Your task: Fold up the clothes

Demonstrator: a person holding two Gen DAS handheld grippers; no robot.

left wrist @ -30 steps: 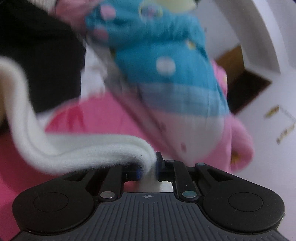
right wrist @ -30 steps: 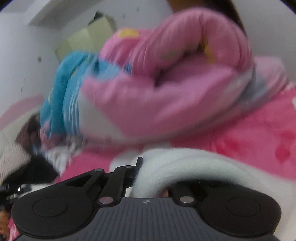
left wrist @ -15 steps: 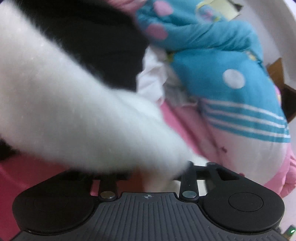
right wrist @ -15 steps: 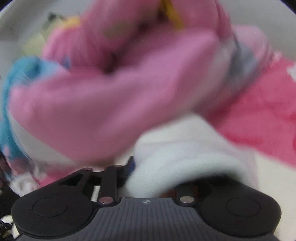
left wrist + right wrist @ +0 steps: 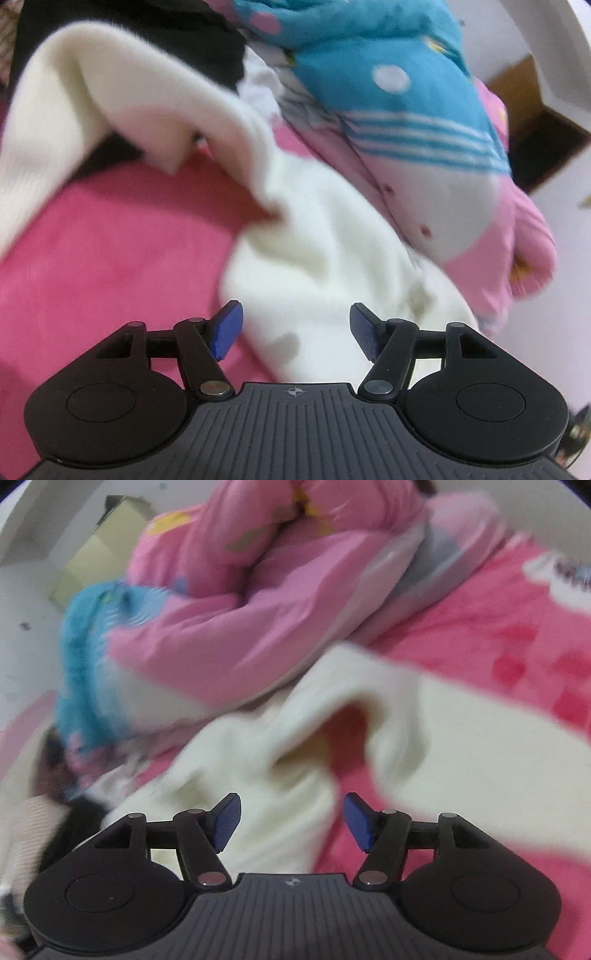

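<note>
Both grippers' jaws, earlier clamped on the white garment (image 5: 325, 236), are opening and have released it.

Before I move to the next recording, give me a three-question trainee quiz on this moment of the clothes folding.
1. True or false: the left tool is clamped on the white fleece garment.
2. What lies under the garment? A) pink bed cover B) wooden floor C) grey carpet
3. Fill in: beyond the garment in the left wrist view lies a bundled quilt, pink and ____.

Key: 1 false: its jaws are opening, pads clear of the cloth, as on the right tool. 2 A, the pink bed cover. 3 blue.
</note>
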